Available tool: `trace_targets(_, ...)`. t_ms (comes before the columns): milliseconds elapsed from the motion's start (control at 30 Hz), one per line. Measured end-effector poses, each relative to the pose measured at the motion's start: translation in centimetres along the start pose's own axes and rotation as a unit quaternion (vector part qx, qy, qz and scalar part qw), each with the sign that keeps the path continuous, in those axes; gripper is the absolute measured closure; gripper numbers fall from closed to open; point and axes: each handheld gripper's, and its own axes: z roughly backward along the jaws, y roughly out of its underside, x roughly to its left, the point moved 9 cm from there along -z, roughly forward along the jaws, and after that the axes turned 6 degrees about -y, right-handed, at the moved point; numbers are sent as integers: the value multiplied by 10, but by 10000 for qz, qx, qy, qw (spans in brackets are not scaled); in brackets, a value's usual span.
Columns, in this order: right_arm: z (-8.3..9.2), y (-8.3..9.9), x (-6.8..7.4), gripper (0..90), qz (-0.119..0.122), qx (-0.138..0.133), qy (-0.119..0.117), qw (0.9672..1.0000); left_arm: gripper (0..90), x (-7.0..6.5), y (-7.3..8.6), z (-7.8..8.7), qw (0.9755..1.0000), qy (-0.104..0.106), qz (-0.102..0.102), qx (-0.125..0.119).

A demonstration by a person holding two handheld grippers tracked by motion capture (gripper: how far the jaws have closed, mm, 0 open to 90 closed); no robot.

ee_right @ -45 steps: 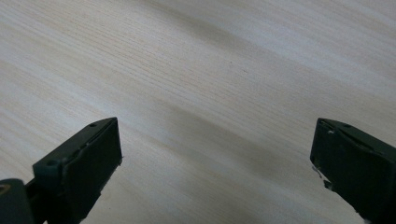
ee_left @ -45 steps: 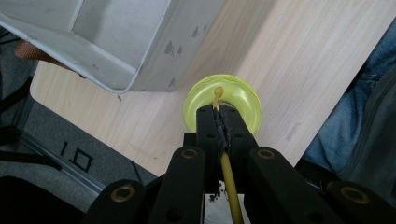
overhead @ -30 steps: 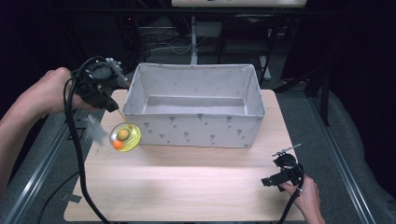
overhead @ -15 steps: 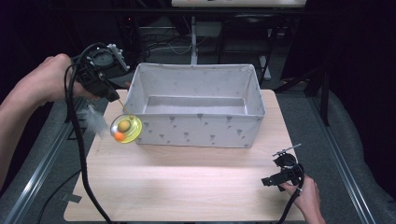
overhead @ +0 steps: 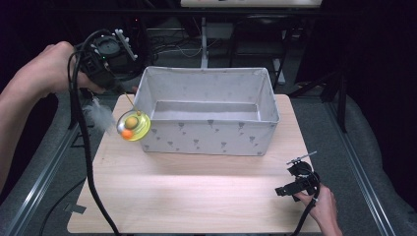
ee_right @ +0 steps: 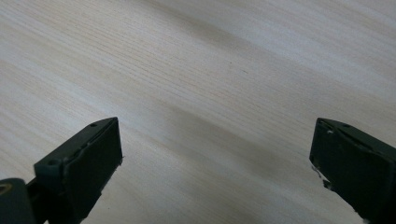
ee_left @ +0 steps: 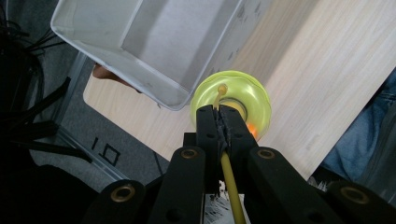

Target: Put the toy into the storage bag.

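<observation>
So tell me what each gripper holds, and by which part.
The left gripper is shut on the toy, gripping its thin yellow stick. The right gripper holds nothing.

I see a pale wooden table [overhead: 196, 196] with a light grain, its top lit brightest near the middle. At about twelve o'clock on it stands an open white fabric bin [overhead: 211, 135] with small grey marks on its walls, reaching almost to the far edge. My right gripper [overhead: 299, 183] rests on the wood at about five o'clock.
</observation>
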Motion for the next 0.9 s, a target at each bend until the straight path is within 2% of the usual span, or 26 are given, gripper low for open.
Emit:
trace_targets(233,-1,0,0,23,5,2,-5,10000,880,11,-8,5,10000,-73,55,24)
trace_targets(600,-1,0,0,24,-7,-27,5,10000,880,30,-23,4,9997,-167,184,33)
trace_targets(700,-1,0,0,24,11,11,-15,10000,880,35,-28,5,9994,-271,221,-25)
trace_targets(900,-1,1,0,24,-1,16,-5,10000,880,43,-36,4,9991,-248,337,-1)
